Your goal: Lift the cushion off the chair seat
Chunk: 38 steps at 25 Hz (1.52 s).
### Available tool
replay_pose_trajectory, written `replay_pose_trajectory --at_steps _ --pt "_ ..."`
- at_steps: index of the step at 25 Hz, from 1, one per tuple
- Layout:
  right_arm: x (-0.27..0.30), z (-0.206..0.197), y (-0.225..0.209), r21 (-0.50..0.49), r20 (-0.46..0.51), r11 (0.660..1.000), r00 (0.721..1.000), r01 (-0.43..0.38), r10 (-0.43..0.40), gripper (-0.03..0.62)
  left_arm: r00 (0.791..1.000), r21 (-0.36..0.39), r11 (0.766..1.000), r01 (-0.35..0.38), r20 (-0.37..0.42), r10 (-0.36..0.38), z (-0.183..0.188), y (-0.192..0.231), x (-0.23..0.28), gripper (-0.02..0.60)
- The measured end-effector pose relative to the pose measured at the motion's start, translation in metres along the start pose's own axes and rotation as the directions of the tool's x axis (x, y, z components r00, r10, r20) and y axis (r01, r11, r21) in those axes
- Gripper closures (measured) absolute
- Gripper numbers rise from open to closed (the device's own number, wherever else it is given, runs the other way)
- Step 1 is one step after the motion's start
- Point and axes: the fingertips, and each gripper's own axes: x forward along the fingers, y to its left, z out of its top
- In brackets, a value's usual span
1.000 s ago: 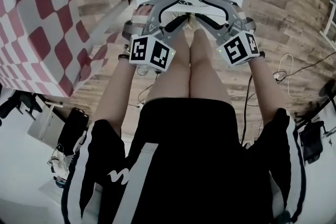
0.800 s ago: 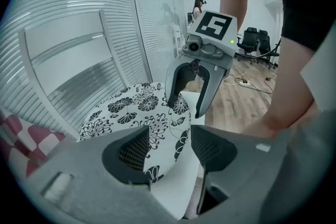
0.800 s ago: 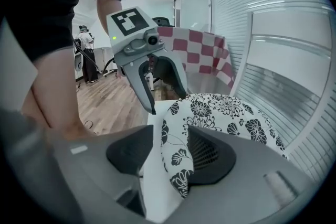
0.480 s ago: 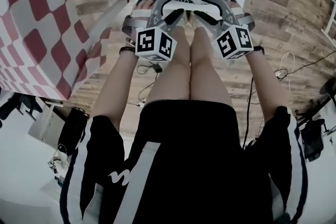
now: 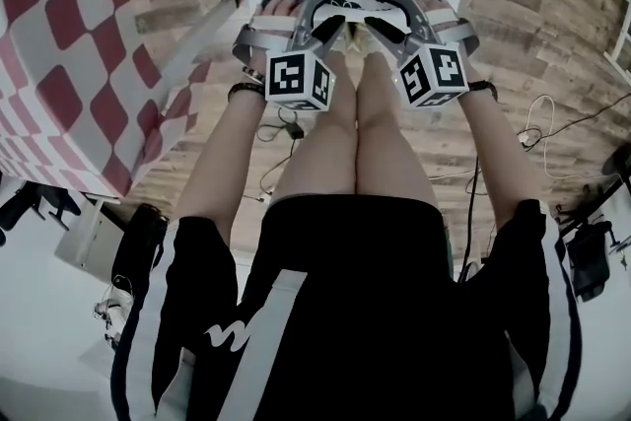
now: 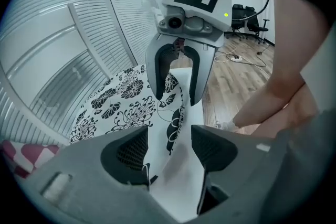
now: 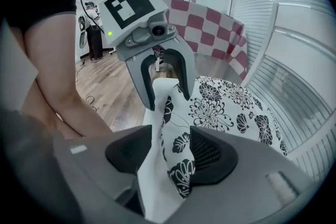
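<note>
Left claw (image 6: 169,147) is being held spread, its jaws standing apart on either side of the near edge of the cushion (image 6: 118,105), and no pad is being pressed firmly into the cloth. Right claw (image 7: 167,152) is likewise being held wide, its jaws having just been opening. The same edge is being straddled by them, with the floral top lying by one pad and the plain white side by the other, so nothing is being pinched. In each gripper view the other claw is being seen further along that edge, facing back, with its jaws also set over the rim. In the head view both claws are being pointed steeply down, side by side and near each other, just beyond the person's legs (image 5: 355,133). The cushion is being shown lying flat past them at the top of the frame, its black-and-white flower print turned up. Wooden floor (image 5: 532,44) is being seen around it, and a red-and-white checked cloth (image 5: 59,44) is being seen at the left, apart from the cushion.
</note>
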Motion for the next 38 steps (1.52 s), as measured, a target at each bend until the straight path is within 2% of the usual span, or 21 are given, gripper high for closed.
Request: replay_pose_trajectory --at_steps 6,12,22,26,29,32,38 --pt "0.008 -0.008 -0.001 -0.045 -0.043 0.999 0.999 0.022 -0.023 0.376 0.998 0.048 0.997 -0.054 -0.033 0.056 -0.006 0.007 0.008 0.318" --pt "0.016 -0.015 -0.004 -0.058 -0.078 0.998 0.996 0.029 -0.034 0.373 0.996 0.119 0.991 -0.062 -0.062 0.070 -0.010 0.011 0.018 0.314" --pt "0.022 -0.018 -0.016 -0.076 -0.102 0.996 0.993 0.052 -0.059 0.376 0.993 0.115 0.990 -0.077 -0.076 0.086 -0.013 0.022 0.027 0.314" --pt "0.020 -0.018 -0.015 -0.086 -0.100 0.995 0.993 0.058 -0.066 0.418 0.993 0.110 0.990 -0.083 -0.069 0.091 -0.009 0.027 0.025 0.336" --pt "0.018 -0.017 -0.016 -0.087 -0.099 0.994 0.992 0.067 -0.076 0.459 0.994 0.111 0.990 -0.087 -0.060 0.094 -0.005 0.030 0.023 0.385" --pt "0.016 -0.015 -0.020 -0.076 -0.097 0.994 0.991 0.080 -0.088 0.514 0.995 0.115 0.990 -0.081 -0.054 0.088 -0.002 0.029 0.022 0.484" --pt "0.008 -0.014 -0.035 -0.058 -0.098 0.991 0.987 0.120 -0.125 0.569 0.995 0.080 0.993 -0.092 -0.041 0.096 0.004 0.037 0.016 0.538"
